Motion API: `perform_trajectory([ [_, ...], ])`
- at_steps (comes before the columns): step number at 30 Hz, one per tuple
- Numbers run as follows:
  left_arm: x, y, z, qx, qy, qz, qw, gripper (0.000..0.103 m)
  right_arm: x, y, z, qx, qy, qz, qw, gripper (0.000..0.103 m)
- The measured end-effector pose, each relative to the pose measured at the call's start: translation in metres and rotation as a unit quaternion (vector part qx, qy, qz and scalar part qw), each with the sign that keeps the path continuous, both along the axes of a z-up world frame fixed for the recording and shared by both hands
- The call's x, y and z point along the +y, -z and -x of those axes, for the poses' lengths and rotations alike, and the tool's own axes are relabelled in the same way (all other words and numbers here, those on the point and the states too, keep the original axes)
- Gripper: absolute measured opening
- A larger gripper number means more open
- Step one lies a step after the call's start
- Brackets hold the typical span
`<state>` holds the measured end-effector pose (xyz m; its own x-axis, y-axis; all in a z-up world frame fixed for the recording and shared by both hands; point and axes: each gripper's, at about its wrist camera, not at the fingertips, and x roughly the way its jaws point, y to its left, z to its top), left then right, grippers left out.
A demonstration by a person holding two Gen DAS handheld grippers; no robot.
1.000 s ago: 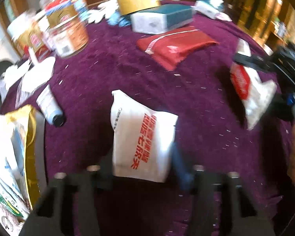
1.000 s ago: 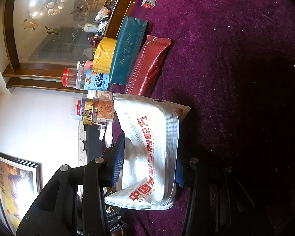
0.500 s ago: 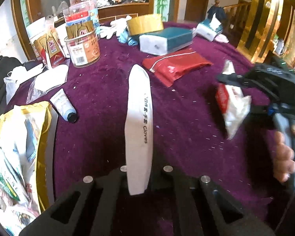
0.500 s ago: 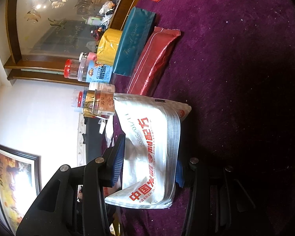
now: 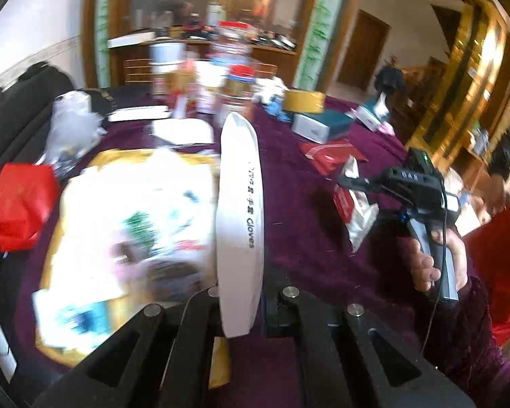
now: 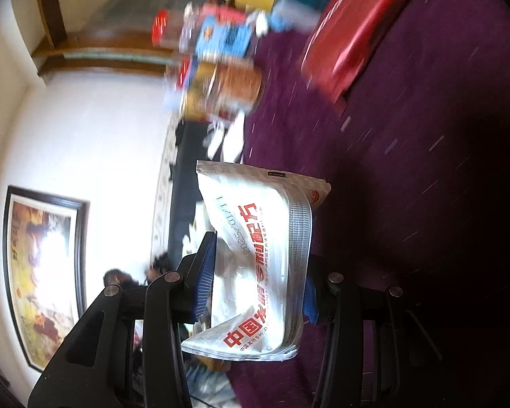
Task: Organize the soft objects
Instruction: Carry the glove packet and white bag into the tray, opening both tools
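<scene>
1. The left wrist view is looking forward and down along its fingers over the purple tablecloth (image 5: 299, 210), toward the far wooden cabinet (image 5: 200, 51), with the white glove packet (image 5: 239, 217) close before the lens.
2. The right wrist view is lying rolled sideways, the wall painting (image 6: 40, 272) at its left, a white printed pouch (image 6: 261, 258) filling its near field.
3. Both are sharing the red flat packet (image 5: 329, 156) (image 6: 360, 23) and the jars.
</scene>
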<state>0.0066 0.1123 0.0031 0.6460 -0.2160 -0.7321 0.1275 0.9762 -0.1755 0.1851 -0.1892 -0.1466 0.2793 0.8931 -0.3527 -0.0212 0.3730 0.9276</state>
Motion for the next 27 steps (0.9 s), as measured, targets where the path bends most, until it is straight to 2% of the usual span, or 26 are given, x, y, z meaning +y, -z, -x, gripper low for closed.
perform_trajectory([
  [3, 0.035, 0.000, 0.007, 0.003, -0.024, -0.001, 0.9997, 0.003, 0.037, -0.011, 0.004, -0.002, -0.024, 0.002, 1.000, 0.044],
  [6, 0.056, 0.010, 0.003, 0.023, -0.028, 0.006, 0.9993, 0.003, 0.082, -0.031, 0.003, -0.015, -0.051, 0.001, 0.999, 0.044],
  [11, 0.068, 0.030, -0.010, 0.060, -0.004, 0.014, 0.9981, 0.003, 0.173, -0.072, -0.001, -0.051, -0.106, 0.015, 0.993, 0.044],
  [13, 0.070, 0.037, -0.015, 0.075, 0.012, 0.019, 0.9969, 0.003, 0.206, -0.083, -0.001, -0.064, -0.123, 0.027, 0.990, 0.044],
  [17, 0.079, 0.044, -0.017, 0.098, 0.013, 0.028, 0.9947, 0.004, 0.262, -0.091, -0.003, -0.086, -0.141, 0.072, 0.984, 0.044],
  [20, 0.081, 0.046, -0.020, 0.107, 0.005, -0.022, 0.9940, 0.005, 0.283, -0.093, -0.005, -0.109, -0.132, 0.129, 0.977, 0.045],
  [22, 0.080, 0.046, -0.020, 0.107, 0.010, -0.045, 0.9932, 0.009, 0.295, -0.091, -0.009, -0.120, -0.136, 0.172, 0.968, 0.052],
  [23, 0.078, 0.045, -0.020, 0.110, 0.016, -0.058, 0.9921, 0.011, 0.293, -0.090, -0.009, -0.123, -0.137, 0.185, 0.965, 0.059],
  [27, 0.079, 0.037, -0.018, 0.102, 0.026, -0.074, 0.9917, 0.012, 0.290, -0.098, -0.006, -0.154, -0.136, 0.207, 0.957, 0.060],
])
